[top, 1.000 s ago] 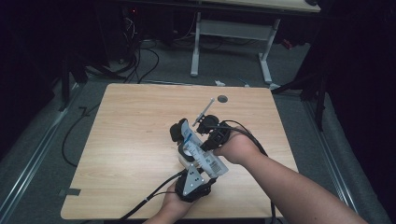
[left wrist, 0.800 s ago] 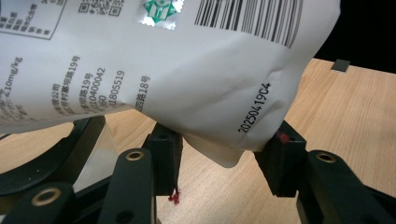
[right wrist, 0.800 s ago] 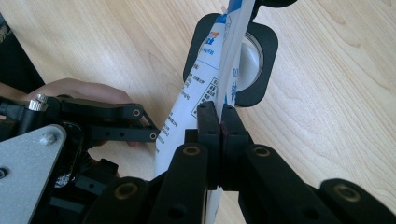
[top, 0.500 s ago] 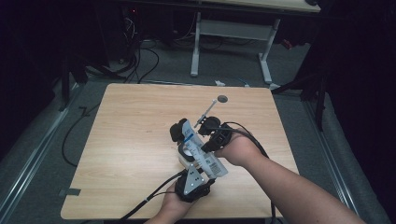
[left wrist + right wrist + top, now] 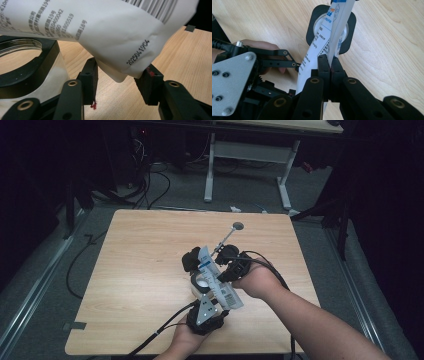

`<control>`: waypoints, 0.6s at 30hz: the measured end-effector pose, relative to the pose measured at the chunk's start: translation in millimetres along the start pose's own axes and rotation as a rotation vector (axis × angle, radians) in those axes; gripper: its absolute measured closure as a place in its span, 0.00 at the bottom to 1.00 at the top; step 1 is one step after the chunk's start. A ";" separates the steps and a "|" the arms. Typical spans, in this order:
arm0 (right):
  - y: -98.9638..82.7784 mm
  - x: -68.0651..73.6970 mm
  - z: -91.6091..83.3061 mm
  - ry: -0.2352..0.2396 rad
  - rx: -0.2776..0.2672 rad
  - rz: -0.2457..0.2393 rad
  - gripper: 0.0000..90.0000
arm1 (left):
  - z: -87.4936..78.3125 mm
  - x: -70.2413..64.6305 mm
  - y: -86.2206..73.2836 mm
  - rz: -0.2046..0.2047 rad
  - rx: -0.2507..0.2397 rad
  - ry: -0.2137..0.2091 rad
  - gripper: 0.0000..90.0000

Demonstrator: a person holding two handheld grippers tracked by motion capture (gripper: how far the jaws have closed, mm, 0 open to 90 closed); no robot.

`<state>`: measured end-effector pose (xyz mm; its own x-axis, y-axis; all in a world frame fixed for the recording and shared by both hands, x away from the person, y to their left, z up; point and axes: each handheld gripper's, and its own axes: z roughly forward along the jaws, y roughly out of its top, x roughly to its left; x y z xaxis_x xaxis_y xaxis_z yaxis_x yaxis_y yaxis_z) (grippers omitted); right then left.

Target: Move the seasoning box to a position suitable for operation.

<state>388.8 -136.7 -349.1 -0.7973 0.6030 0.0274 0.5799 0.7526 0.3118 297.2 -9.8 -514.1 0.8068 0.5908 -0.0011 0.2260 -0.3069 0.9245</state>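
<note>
Landmark: the wooden table [image 5: 140, 285].

Left gripper [image 5: 199, 281] sits near the table's near edge, about midway along it, held from below by the person's left hand [image 5: 182, 342]. In the left gripper view its jaws stand about half open; the white printed packet [image 5: 105, 30] hangs between them, its lower corner resting against the right pad, the left pad close to the packet's fold. Whether both pads press on it I cannot tell.

Beside that, a black square ring [image 5: 22, 67] with a threaded round hole lies just left of the jaws.

Right gripper [image 5: 330, 65] comes in from the table's right side, held by the right hand [image 5: 257, 281]. Its jaws are closed flat together, pinching the packet's edge between the pads.

The packet stands tilted above the table's middle, over the ring.

A thin metal rod [image 5: 227, 236] with a round disc end lies toward the table's far edge.
</note>
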 end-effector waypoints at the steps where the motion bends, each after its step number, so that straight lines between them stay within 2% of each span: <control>1: -0.4 -0.4 -0.2 -0.004 0.000 -0.002 1.00 | -0.4 0.3 -0.2 0.002 0.001 0.000 0.60; 9: -0.9 -2.8 -2.9 -0.009 -0.011 0.003 1.00 | -5.5 1.8 -3.4 -0.004 -0.008 -0.020 0.53; 18: -3.2 -4.8 -4.2 -0.008 -0.013 0.007 1.00 | -13.1 5.1 -8.3 -0.007 -0.017 -0.016 0.52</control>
<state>390.1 -143.1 -346.2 -0.7918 0.6104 0.0223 0.5834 0.7450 0.3236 292.2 5.6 -516.8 0.8138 0.5810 -0.0132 0.2222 -0.2900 0.9309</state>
